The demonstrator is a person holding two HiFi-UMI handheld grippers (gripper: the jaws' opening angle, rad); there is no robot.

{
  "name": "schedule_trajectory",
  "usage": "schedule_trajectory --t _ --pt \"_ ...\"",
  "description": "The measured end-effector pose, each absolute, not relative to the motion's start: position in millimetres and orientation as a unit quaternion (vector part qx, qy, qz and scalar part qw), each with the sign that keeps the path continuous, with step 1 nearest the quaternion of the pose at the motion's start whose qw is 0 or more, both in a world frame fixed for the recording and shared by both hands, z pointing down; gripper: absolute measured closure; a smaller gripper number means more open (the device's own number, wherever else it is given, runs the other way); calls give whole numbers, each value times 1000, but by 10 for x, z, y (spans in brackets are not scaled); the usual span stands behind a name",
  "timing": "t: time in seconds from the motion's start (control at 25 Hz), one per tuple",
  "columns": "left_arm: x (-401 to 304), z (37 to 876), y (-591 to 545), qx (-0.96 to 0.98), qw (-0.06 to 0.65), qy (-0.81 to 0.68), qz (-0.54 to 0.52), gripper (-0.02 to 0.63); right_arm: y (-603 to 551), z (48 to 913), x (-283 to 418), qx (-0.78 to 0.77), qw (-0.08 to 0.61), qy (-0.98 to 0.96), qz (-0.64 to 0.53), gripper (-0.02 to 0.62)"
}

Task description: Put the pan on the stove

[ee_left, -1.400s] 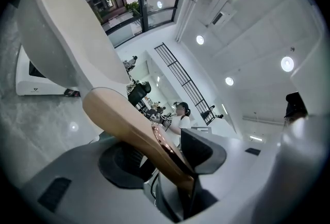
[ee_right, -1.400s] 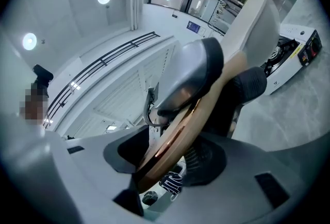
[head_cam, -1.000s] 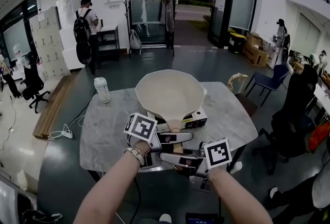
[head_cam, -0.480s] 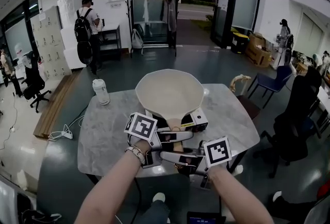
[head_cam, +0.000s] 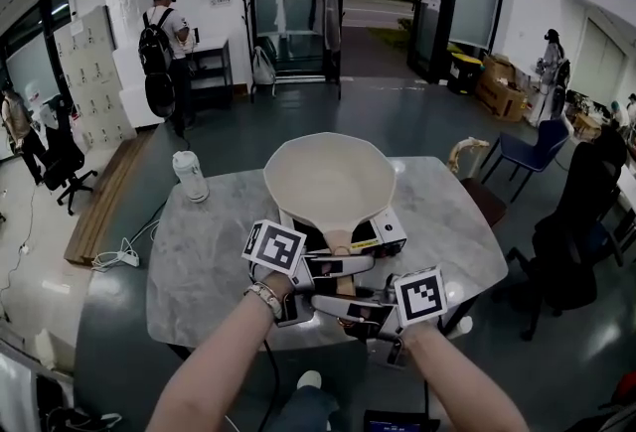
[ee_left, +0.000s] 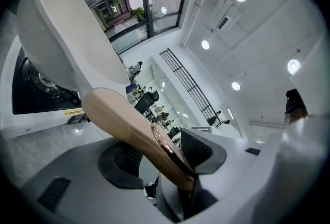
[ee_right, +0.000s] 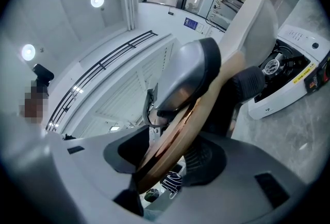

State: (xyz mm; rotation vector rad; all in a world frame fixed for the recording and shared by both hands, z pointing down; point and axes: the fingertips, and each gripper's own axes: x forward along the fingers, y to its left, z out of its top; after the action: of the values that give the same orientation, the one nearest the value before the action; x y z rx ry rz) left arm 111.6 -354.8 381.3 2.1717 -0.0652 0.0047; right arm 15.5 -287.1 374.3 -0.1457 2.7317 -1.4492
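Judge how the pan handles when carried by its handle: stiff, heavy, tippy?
The pan is likely stiff; its wide bowl shows no sag. Probably nose-heavy: left gripper and right gripper clamp only the slim handle. Glossy handle might twist.

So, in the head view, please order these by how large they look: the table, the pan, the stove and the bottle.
1. table
2. pan
3. stove, largely hidden under the pan, so this rank is unsure
4. bottle
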Motion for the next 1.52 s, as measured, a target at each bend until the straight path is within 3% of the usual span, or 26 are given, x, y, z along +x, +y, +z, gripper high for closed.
schedule_trajectory --t 1.52 --pt "1101 4549 -3815 878 479 -15 4 376 -3168 4534 165 -67 25 864 -499 403"
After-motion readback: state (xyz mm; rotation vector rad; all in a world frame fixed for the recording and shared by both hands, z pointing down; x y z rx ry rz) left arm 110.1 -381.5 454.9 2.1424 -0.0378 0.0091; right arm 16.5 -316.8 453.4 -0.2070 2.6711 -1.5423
